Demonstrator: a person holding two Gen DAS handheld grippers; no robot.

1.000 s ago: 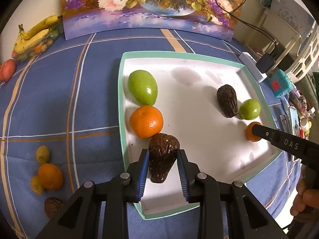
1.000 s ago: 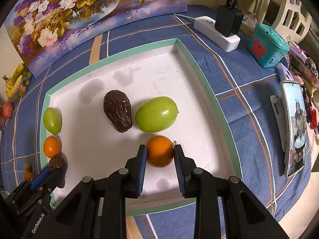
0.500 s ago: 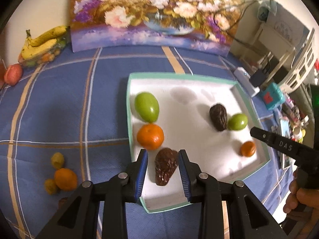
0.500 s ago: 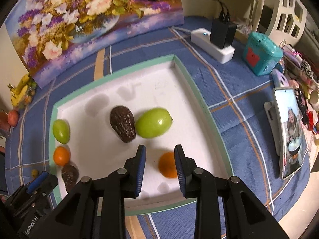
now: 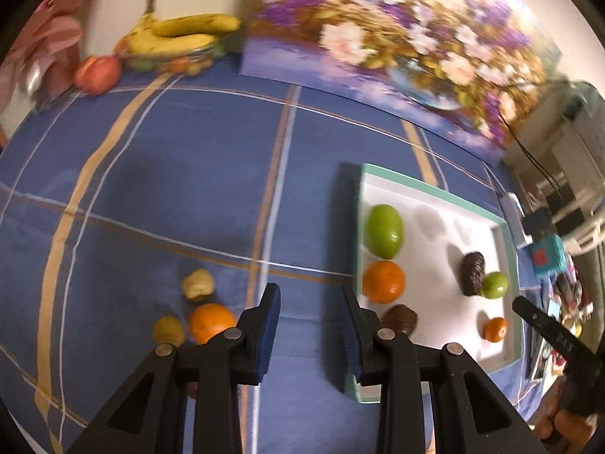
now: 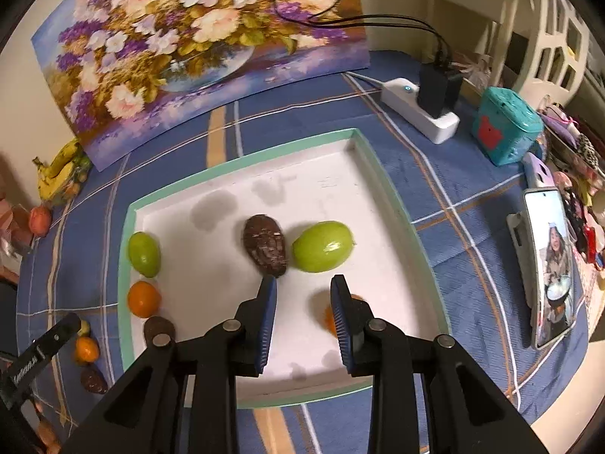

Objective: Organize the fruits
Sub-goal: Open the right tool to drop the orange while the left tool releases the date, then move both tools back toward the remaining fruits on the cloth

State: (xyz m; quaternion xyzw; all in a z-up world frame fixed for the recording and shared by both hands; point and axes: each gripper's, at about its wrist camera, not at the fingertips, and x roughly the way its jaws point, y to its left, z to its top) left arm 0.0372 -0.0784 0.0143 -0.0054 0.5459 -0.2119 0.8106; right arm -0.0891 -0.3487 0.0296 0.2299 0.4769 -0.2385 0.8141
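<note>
On the tabletop: a blue checked cloth [image 5: 170, 174] carries a white tray with a mint-green rim [image 6: 242, 162] and some loose fruit beside it.
Tray, left column: a green fruit [image 6: 143, 254], an orange [image 6: 143, 299] and a dark wrinkled fruit [image 6: 159, 328] sit in a row along the tray's left wall, each close to the next.
Tray, middle: a second dark wrinkled fruit [image 6: 264, 244] lies just beside a larger green fruit [image 6: 322, 246].
Tray, near side: a small orange [image 5: 495, 329] lies alone; in the right wrist view it is half hidden behind a claw finger.
Left claw [image 5: 309, 331]: empty, its jaws a narrow gap apart with nothing between them, over bare cloth just left of the tray.
Right claw [image 6: 302, 319]: empty, jaws close together with only the tray floor showing in the gap, above the tray's near part.
Only the left wrist view shows clearly: the loose fruit on the cloth, an orange [image 5: 211, 322] with two yellowish pieces [image 5: 197, 283] near it; that view is blurred.
Only the right wrist view shows: a white power strip [image 6: 419, 113] with black plugs, a teal box [image 6: 506, 128] and a phone on a stand [image 6: 552, 268], all right of the tray.
Both views: a flower painting [image 6: 196, 45] leaning at the back, and bananas [image 5: 181, 36] at the far left.
</note>
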